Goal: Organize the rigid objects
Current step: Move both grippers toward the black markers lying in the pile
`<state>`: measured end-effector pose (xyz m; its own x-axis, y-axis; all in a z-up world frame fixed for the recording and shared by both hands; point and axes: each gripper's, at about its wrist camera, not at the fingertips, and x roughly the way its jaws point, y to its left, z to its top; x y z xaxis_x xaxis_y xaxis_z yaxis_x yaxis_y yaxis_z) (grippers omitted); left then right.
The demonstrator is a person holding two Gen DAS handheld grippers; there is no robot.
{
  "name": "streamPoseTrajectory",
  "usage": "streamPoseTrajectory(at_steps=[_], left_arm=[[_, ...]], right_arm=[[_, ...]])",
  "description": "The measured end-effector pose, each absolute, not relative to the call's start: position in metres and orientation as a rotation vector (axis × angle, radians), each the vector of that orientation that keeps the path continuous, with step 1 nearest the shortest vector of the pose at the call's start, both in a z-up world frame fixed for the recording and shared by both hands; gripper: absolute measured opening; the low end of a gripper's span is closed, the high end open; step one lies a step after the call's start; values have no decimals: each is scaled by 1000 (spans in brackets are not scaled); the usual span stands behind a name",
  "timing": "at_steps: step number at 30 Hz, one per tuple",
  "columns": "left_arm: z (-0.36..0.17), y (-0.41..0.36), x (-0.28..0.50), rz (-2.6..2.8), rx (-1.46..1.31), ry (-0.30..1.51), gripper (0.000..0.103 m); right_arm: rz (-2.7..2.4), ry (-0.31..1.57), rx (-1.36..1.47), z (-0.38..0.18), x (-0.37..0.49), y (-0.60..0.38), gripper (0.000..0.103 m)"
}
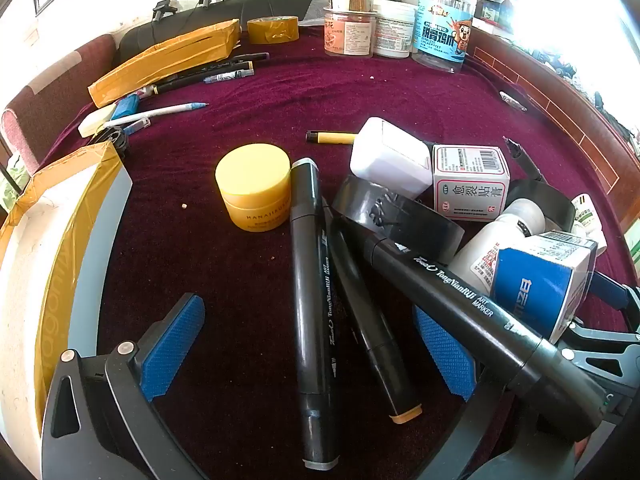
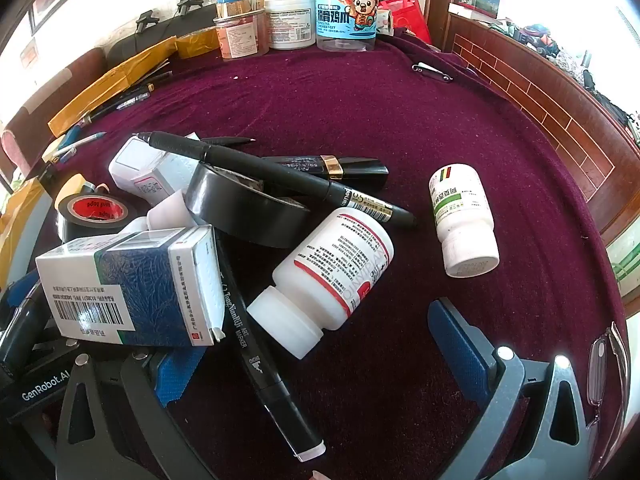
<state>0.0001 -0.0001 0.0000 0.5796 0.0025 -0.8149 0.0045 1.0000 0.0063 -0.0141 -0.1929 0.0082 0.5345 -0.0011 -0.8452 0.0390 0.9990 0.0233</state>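
A heap of small objects lies on a maroon cloth [image 1: 248, 280]. In the left wrist view my left gripper [image 1: 312, 340] is open, its blue pads straddling two black art markers [image 1: 310, 300]; a third marker [image 1: 460, 300] lies across the right pad. A yellow jar [image 1: 254, 186], black tape roll [image 1: 396, 216] and small boxes [image 1: 470, 180] lie ahead. In the right wrist view my right gripper [image 2: 320, 360] is open around a lying white pill bottle [image 2: 332, 272] and a black marker [image 2: 256, 344]. A blue-white box [image 2: 132, 284] rests over its left finger. A second pill bottle [image 2: 464, 216] lies to the right.
Taped cardboard boxes [image 1: 52, 248] stand at the left, with several pens [image 1: 168, 112] behind them. Jars and a tape roll [image 1: 274, 30] line the far edge. A black pen [image 2: 280, 176] rests on a tape roll [image 2: 240, 208]. Glasses [image 2: 604, 368] lie at the right edge.
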Motion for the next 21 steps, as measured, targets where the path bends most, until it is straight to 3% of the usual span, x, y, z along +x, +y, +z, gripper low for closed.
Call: streamPoseTrajectory(at_steps=[21], left_arm=[[-2, -4, 4, 20, -4, 953, 103]], right_arm=[[36, 1007, 8, 5, -11, -193, 102]])
